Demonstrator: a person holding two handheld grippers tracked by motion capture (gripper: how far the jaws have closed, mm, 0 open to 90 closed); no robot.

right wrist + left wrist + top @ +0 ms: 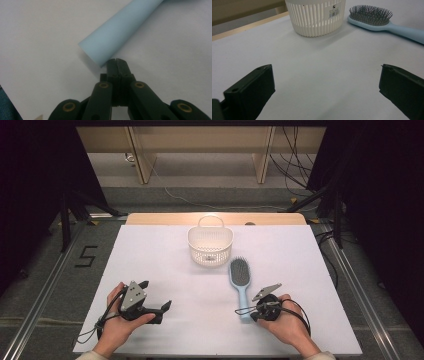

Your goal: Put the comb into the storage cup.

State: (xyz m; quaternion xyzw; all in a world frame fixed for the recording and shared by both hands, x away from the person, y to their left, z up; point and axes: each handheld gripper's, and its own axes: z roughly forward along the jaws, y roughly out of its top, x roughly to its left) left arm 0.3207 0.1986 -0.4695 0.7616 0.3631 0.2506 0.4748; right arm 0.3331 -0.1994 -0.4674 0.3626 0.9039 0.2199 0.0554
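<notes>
Hairbrush point(240, 275), pale blue, lies bristles-up on the white table point(165, 270), just right of the basket point(210, 245). Right gripper point(117, 61) has its jaws together, tips at the handle end, nothing clamped. They likely must open, then straddle the handle squarely. Left gripper point(325, 82) rests with jaws apart. Barcode sticker on the basket; print unreadable.

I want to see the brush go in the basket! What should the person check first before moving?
1. Right tool shut, empty, at the handle's end: not ok, open it to grab.
2. Left tool open, empty: ok.
3. Hairbrush lies flat on the table, bristles up: ok.
4. Basket upright beside the brush head: ok.
5. Anything inside the basket: cannot tell.
</notes>
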